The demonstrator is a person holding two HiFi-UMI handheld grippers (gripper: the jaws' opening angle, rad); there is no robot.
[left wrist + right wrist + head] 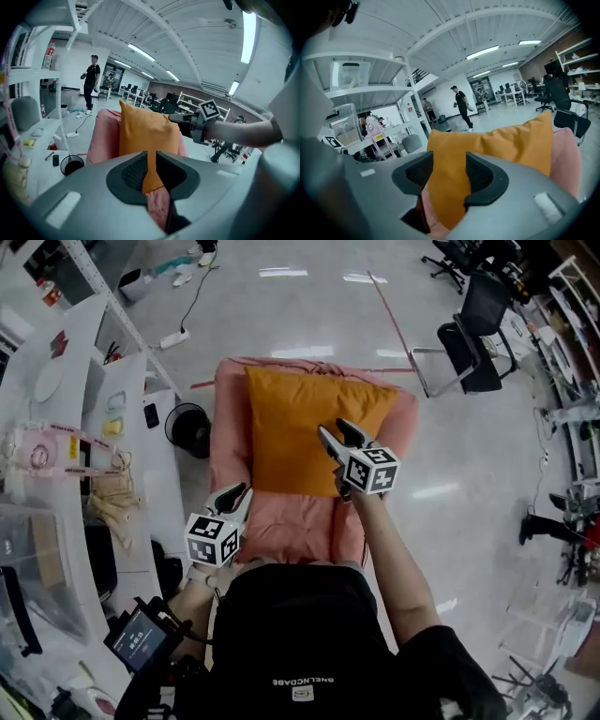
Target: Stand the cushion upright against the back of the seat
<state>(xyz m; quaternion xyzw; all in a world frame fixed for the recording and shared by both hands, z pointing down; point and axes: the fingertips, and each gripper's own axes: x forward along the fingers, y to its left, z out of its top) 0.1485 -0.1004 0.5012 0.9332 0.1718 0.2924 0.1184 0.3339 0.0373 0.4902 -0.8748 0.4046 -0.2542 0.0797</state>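
**Cushion up on the seat, both tongs clear of it**

Orange cushion [291,427] stands on the pink seat [281,521], its far face leaning on the seat back. From the left gripper view it looks upright, perhaps leaning slightly.

Right gripper [334,430] is at the cushion's right near edge. Jaws are apart, and the fabric shows through the gap, but the pads do not seem to press on it. Left gripper [234,495] hangs over the seat's near left corner, well apart from the cushion. Its jaws stand a narrow slit apart with nothing between them.

Risks, as I judge them:
- A right jaw tip catches the cover on the way out and drags the cushion forward or sideways.
- The soft seat gives, and the cushion slumps down flat with nothing propping it.

Containers: a round black bin [187,426] sits on the floor just left of the seat. Its inside is dark, so I cannot tell the contents.
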